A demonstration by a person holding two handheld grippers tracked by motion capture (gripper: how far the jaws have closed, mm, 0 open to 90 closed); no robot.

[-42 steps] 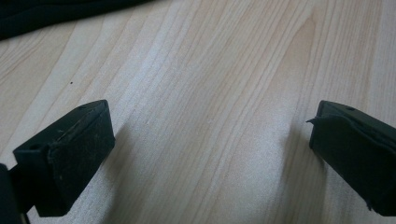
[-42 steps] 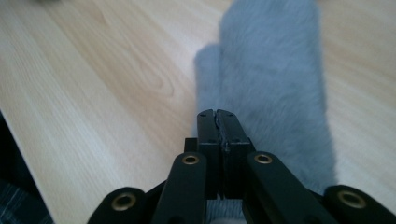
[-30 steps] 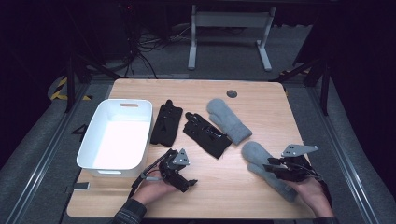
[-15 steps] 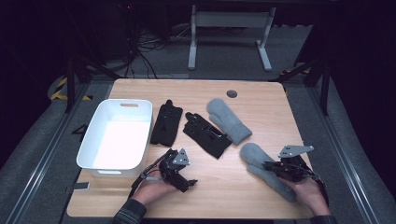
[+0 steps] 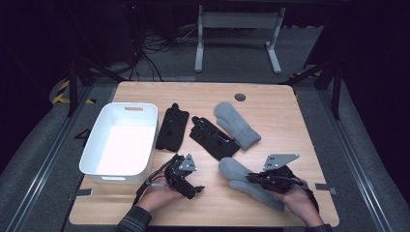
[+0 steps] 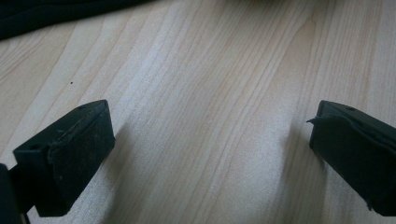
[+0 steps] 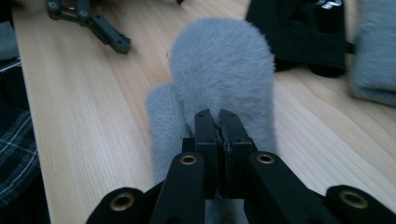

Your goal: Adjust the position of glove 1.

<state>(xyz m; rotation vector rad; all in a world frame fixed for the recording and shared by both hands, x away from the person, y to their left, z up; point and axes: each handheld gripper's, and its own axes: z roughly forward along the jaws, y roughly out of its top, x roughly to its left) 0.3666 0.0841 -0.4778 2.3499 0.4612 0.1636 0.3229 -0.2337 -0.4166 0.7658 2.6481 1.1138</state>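
A grey fluffy mitten (image 5: 233, 170) (image 7: 219, 65) lies on the wooden table (image 5: 270, 106) at the front right. My right gripper (image 5: 252, 179) (image 7: 217, 122) rests on it, jaws pressed together and pinching its fabric. The mitten's rounded tip points away from the jaws. At the front centre my left gripper (image 5: 194, 189) (image 6: 210, 149) sits low over bare wood. Its jaws stand wide apart with nothing between them. A second grey mitten (image 5: 237, 126) (image 7: 373, 60) lies farther back.
A white tub (image 5: 130, 107) stands at the left. Two black gloves (image 5: 172, 126) (image 5: 212, 137) lie in the middle, between the tub and the far mitten. One black glove (image 7: 303, 37) shows just beyond the held mitten. Bare wood runs along the front edge.
My right gripper has slid left toward the table's middle, dragging the near grey mitten with it. The left gripper has stayed in place.
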